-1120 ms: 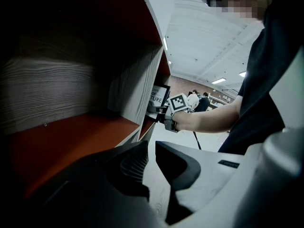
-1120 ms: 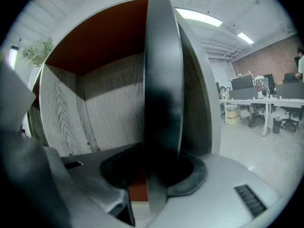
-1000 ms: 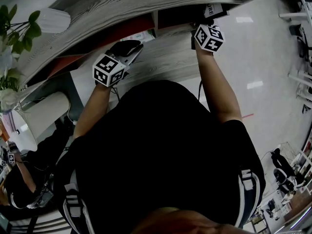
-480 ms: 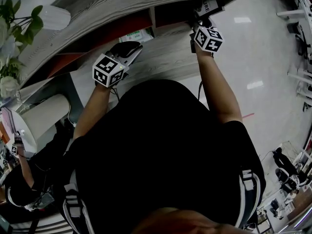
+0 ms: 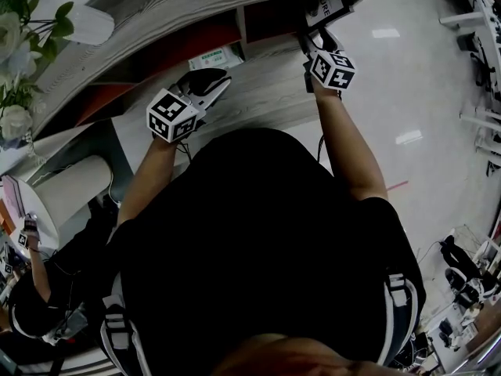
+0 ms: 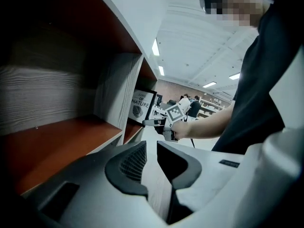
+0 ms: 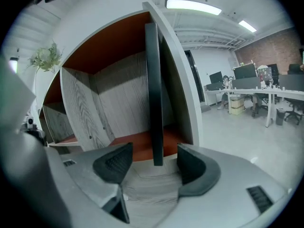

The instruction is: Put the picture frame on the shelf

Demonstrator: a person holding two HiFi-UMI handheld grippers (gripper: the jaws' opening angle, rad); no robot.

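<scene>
Right gripper (image 7: 154, 164): the jaws are spread wide and have just been opening. The frame (image 7: 153, 94) is seen edge-on between them and is touched by neither pad. The frame is stood upright at the front of the end compartment of the shelf (image 7: 118, 99), on its orange floor, just beside the white end wall.

Left gripper (image 6: 152, 148): the jaws are parted by a narrow gap, with nothing between them. It is held over the grey ledge (image 5: 258, 92), in front of the neighbouring compartment and well apart from the frame. A box (image 5: 215, 56) is seen inside that compartment. A plant (image 5: 16, 22) is seen beyond the shelf's far end.
</scene>
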